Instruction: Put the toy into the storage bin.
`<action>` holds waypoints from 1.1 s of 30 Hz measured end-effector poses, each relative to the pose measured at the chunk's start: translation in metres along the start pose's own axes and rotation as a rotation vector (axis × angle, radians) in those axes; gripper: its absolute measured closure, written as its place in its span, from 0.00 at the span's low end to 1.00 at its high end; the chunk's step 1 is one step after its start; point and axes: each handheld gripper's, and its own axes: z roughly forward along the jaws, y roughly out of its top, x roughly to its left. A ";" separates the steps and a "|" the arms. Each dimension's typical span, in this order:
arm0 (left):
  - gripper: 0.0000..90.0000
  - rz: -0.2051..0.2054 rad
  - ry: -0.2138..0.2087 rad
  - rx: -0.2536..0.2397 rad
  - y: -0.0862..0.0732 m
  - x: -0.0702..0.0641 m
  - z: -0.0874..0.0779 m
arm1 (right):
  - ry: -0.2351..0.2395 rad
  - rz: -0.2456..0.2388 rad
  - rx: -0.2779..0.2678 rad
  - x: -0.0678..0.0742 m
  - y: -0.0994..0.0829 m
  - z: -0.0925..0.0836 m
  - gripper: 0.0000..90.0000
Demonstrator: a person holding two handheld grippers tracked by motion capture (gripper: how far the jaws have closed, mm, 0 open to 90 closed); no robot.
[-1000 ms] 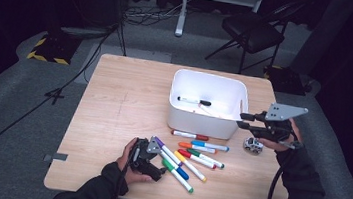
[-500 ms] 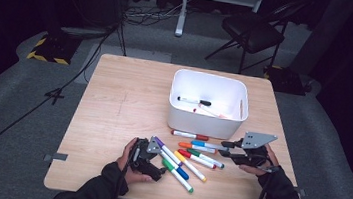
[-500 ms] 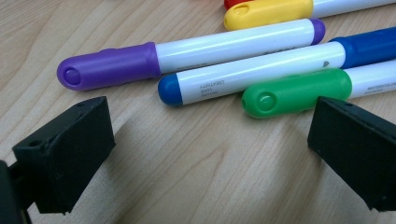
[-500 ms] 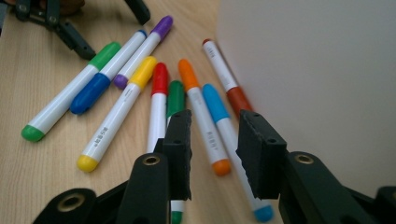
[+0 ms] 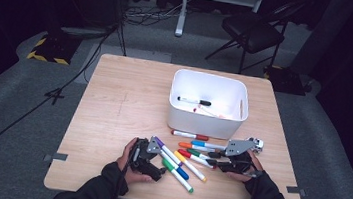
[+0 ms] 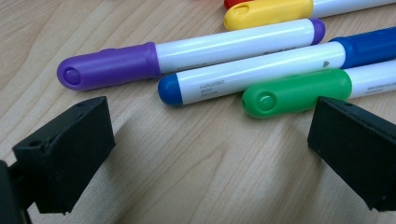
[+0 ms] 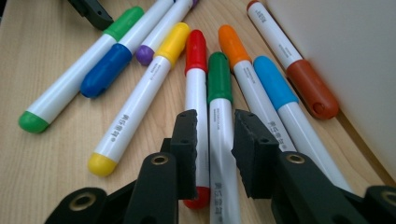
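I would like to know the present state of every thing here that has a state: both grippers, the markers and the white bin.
Left gripper: open, nothing between its jaws.
Right gripper: jaws just closing around the dark green marker, apparently not yet pressing it.
Dark green marker: capped, flat on the table.
Other table markers: capped, lying flat.
White bin: upright, open-topped.
Black-capped marker: lying in the bin.
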 end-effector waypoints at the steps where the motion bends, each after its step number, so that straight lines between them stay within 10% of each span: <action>1: 0.01 -0.006 0.001 0.004 0.000 0.000 0.000 | 0.000 0.006 -0.004 -0.001 -0.001 0.000 0.80; 14: 0.01 -0.025 -0.002 0.014 -0.001 -0.001 -0.001 | -0.014 0.017 0.035 -0.002 -0.009 0.007 0.86; 33: 0.01 -0.024 -0.002 0.015 -0.001 -0.001 -0.001 | -0.039 0.039 0.081 0.000 -0.036 -0.032 0.85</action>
